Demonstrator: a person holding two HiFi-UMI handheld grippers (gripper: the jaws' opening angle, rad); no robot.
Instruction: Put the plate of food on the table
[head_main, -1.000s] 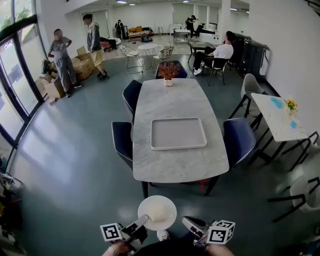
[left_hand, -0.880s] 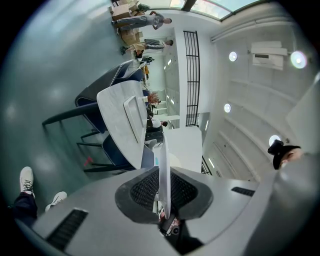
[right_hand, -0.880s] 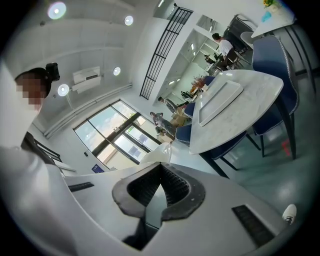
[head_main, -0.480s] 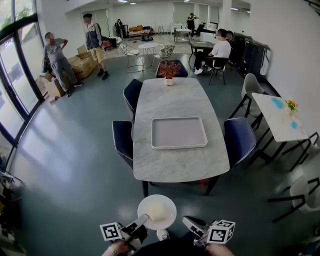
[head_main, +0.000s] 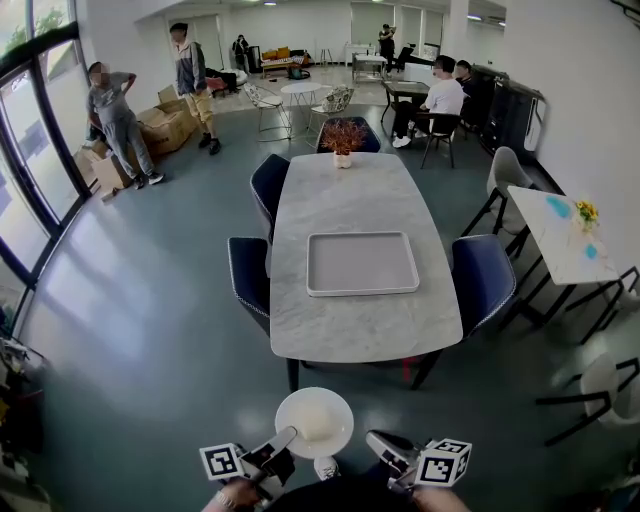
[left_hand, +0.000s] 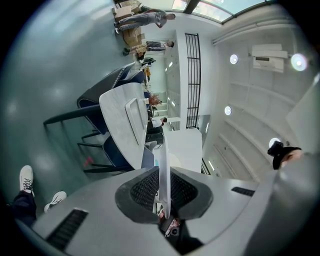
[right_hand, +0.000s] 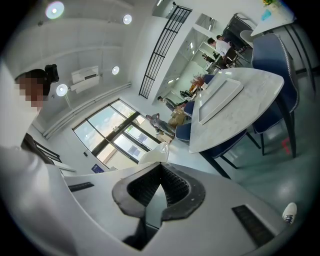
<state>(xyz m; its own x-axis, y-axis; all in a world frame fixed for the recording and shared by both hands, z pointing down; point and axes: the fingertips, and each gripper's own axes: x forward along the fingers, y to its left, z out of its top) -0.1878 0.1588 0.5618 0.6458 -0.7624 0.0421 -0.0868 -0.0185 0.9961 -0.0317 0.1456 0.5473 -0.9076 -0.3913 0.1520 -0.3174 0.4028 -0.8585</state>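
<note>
The left tool (head_main: 284, 443) pinches the rim of the plate of food (head_main: 314, 422), near us and well apart from the counter (head_main: 365, 335). The right tool (head_main: 379, 444) beside it is pressed together and empty. I judge that the carrying step is in hand: next, the plate must be brought level to the counter.

Daylight is coming in through tall dark-framed windows (head_main: 25, 170) on the left and glancing off a smooth grey-blue floor (head_main: 150, 330); a plain white wall (head_main: 585, 90) is running down the right; dark blue chairs (head_main: 248, 275) are flanking a long pale marble table (head_main: 365, 325); a small white side table (head_main: 555, 240) is standing near that wall; round ceiling lights (left_hand: 233, 59) are glowing overhead.
</note>
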